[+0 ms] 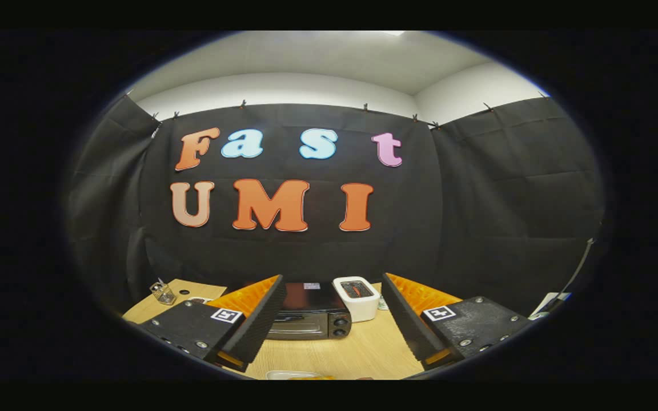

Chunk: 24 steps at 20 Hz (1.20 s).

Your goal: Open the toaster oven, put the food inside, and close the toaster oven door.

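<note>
Evidently nothing is starting yet: the claw (329, 319) is hanging open and empty, facing the closed toaster oven (313, 318) near the counter's (357, 354) far edge; reaching its door comes next.

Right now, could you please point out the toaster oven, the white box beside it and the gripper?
toaster oven (312, 322): gripper view, its front door, beyond the fingers.
white box (357, 298): gripper view, its side wall.
gripper (329, 311): gripper view, the gap midway between its open fingers.
</note>
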Available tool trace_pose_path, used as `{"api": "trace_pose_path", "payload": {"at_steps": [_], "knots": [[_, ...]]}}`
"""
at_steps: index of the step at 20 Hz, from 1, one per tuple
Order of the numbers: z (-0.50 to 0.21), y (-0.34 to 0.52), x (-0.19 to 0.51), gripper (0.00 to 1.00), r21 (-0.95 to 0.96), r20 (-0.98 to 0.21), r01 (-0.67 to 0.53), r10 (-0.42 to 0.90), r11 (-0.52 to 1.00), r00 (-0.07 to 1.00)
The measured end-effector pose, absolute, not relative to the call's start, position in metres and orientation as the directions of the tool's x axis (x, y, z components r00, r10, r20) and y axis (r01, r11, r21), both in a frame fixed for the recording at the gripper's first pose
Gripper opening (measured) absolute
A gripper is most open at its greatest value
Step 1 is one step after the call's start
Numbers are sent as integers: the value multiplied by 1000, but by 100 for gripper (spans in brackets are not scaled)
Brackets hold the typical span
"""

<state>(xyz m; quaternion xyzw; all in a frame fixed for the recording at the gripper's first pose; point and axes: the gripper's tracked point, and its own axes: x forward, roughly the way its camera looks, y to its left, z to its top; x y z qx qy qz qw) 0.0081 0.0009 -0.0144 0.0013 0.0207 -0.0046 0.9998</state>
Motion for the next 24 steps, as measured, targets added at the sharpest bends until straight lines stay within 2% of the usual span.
{"api": "trace_pose_path", "payload": {"at_steps": [7,17,24], "knots": [[-51,38,35,99,-11,-80,-52,51,999,996],[-136,107,92,99,-11,-224,-146,140,989,965],[-193,131,123,99,-42,-333,-172,149,984,931]]}}
